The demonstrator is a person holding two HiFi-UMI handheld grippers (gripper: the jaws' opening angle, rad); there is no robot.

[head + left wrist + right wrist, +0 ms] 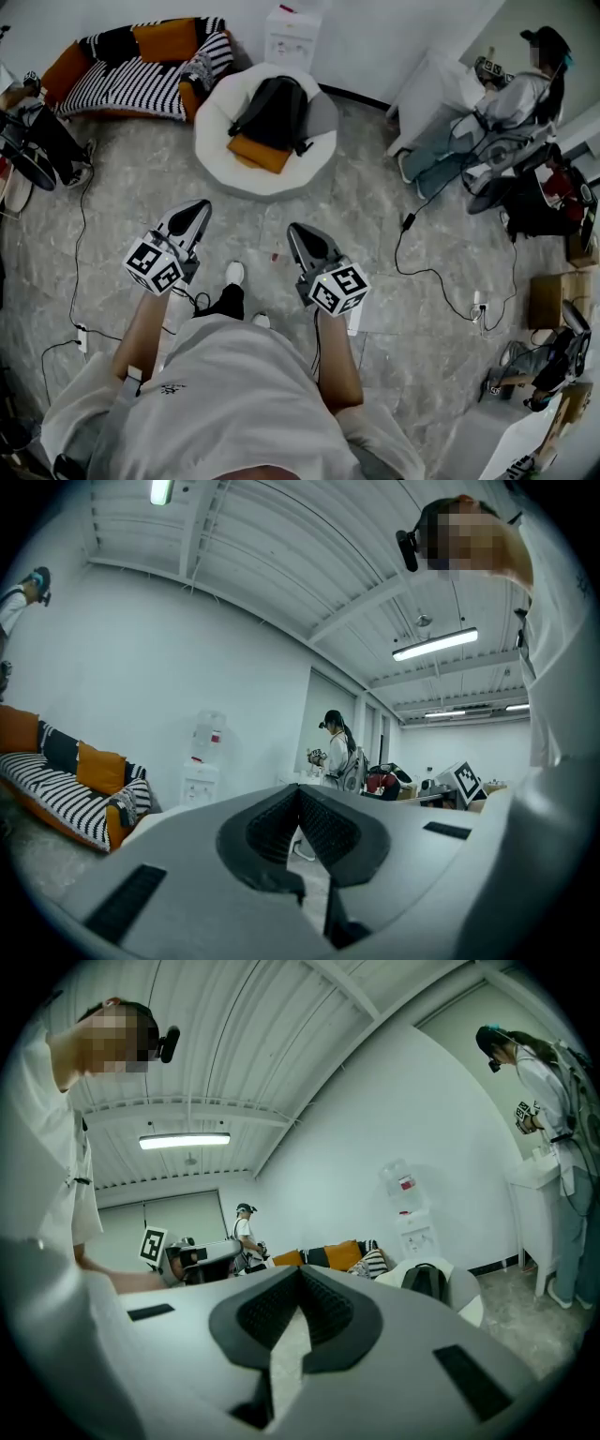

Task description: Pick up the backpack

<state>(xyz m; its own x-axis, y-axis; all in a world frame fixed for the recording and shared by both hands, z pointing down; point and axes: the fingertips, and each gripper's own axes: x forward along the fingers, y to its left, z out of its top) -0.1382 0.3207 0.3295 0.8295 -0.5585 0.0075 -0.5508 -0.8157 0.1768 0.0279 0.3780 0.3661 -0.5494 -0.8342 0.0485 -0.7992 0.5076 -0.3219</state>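
Left gripper [194, 214] and right gripper [298, 234] are both pinched together, empty, well short of the backpack [275, 111] on that white armchair [212, 131], so I've got the whole pickup left.

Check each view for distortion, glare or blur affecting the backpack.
Head view: fisheye bending at edges, even light, backpack sharp. Left gripper view: dark vignette, bright ceiling lamp, backpack not shown. Right gripper view: same vignette, backpack small but clear.
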